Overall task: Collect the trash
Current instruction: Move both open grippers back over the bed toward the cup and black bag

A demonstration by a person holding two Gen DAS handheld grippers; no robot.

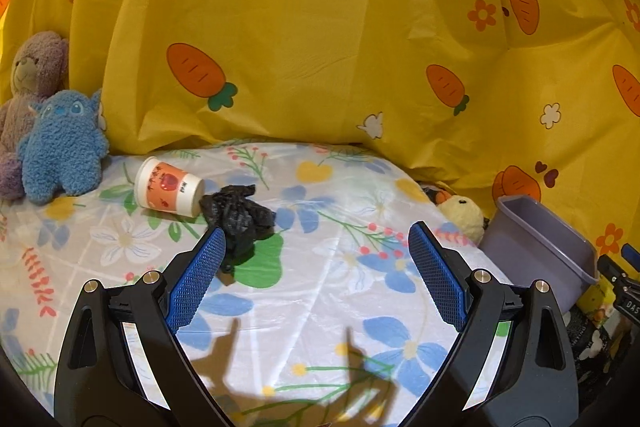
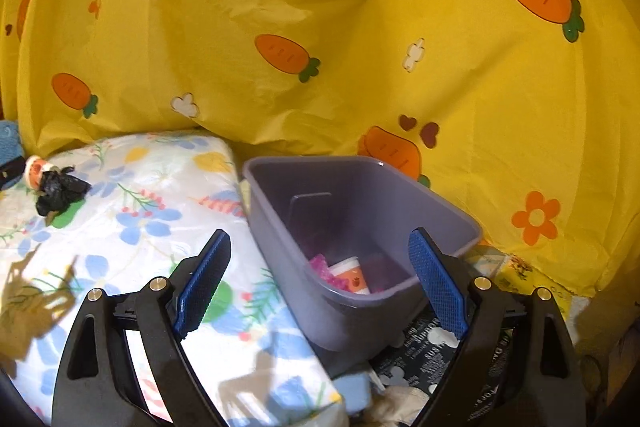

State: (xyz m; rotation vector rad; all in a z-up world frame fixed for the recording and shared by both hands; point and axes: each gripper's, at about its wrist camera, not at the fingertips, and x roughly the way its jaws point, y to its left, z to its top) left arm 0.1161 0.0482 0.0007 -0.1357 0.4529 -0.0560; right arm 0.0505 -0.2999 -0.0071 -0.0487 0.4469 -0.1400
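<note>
A crumpled black plastic bag [image 1: 239, 217] lies on the flower-printed white bed sheet [image 1: 328, 307], touching the base of a tipped-over white paper cup with an orange apple print [image 1: 168, 189]. The left gripper [image 1: 316, 239] hangs over the sheet with its blue-padded jaws spread wide and nothing between them; its left pad overlaps the bag's near edge in the view. A fuzzy blue plush toy [image 1: 64, 151] and a mauve teddy bear [image 1: 34, 67] sit just beyond the cup. The right gripper [image 2: 320, 247], jaws likewise wide apart and empty, points at a grey-purple plastic bin [image 2: 304, 267] beside the bed, which holds another printed paper cup [image 2: 352, 273] and pink scraps [image 2: 320, 267]. A yellow carrot-print curtain [image 2: 360, 47] hangs behind everything.
</note>
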